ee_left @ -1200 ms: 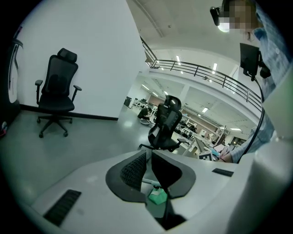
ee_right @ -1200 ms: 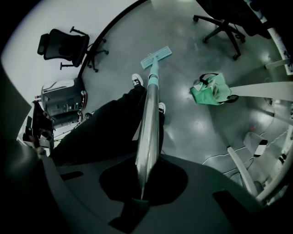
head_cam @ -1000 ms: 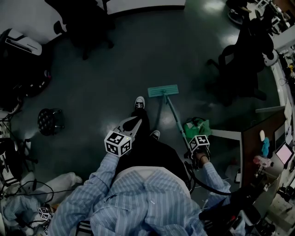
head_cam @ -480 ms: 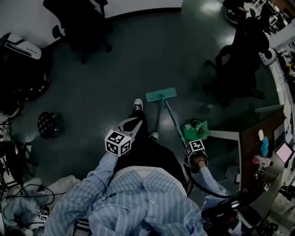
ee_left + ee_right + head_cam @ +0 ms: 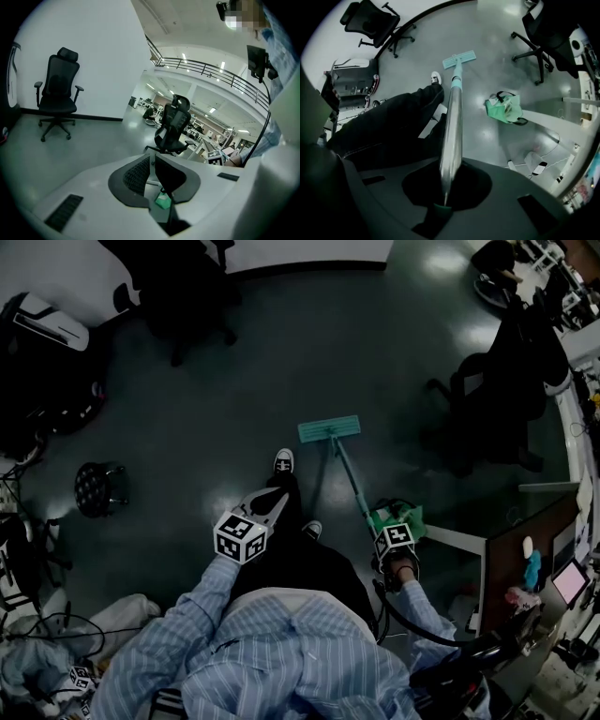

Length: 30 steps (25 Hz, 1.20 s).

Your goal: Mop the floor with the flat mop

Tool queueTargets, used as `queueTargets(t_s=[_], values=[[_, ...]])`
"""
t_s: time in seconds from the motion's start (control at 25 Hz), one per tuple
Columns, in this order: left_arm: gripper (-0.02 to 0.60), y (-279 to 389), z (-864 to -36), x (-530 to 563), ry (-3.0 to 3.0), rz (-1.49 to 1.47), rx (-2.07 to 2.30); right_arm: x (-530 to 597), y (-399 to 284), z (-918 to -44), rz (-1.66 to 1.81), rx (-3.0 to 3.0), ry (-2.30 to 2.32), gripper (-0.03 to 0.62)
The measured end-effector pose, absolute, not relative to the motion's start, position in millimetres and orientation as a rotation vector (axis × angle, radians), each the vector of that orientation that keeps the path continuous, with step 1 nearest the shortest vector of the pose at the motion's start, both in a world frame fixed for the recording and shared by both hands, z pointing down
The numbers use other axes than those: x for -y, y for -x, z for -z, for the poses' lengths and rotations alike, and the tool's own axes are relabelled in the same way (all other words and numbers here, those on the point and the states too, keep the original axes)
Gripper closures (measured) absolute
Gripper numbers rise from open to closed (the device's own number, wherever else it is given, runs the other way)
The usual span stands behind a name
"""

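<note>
The flat mop's teal head (image 5: 329, 429) lies flat on the dark floor ahead of the person's feet. Its handle (image 5: 352, 479) slants back to my right gripper (image 5: 384, 534), which is shut on it. In the right gripper view the shiny handle (image 5: 452, 126) runs from between the jaws of the right gripper (image 5: 447, 185) out to the mop head (image 5: 459, 58). My left gripper (image 5: 274, 500) hovers over the person's dark trousers and holds nothing. In the left gripper view the left gripper (image 5: 152, 172) has its ribbed pads (image 5: 137, 174) nearly together, pointing out at the room.
A green bag (image 5: 402, 516) sits on the floor right beside the handle and the right gripper. Black office chairs (image 5: 492, 399) stand at the right and far left (image 5: 173, 287). A round black stool (image 5: 100, 487) is at left; a desk edge (image 5: 525, 549) at right; cables and cloth at lower left.
The mop head has slid slightly toward the person's feet, and the right gripper has drawn back a little with the handle. The left gripper has stayed put.
</note>
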<state>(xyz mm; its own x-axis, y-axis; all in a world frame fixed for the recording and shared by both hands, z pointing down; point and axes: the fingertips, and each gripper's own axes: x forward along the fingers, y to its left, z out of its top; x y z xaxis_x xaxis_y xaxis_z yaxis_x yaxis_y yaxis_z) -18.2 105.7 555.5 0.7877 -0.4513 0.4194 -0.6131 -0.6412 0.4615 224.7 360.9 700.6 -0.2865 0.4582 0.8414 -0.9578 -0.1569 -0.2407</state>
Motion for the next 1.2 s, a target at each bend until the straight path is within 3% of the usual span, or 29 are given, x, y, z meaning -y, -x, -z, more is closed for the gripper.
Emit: queueTargets(t_s=[0.4,1.2], values=[[0.551,39.7,-573.9,-11.4,-2.278,-0.338,0.872,-197.9,-226.4,-711.8,-1.649,0.997,-0.714,0.566],[0.551,75.5,-587.1,195.2,-2.160,-0.257,0.925,219.7,-167.6,-757.1,-1.622,1.068,-0.768,0.566]])
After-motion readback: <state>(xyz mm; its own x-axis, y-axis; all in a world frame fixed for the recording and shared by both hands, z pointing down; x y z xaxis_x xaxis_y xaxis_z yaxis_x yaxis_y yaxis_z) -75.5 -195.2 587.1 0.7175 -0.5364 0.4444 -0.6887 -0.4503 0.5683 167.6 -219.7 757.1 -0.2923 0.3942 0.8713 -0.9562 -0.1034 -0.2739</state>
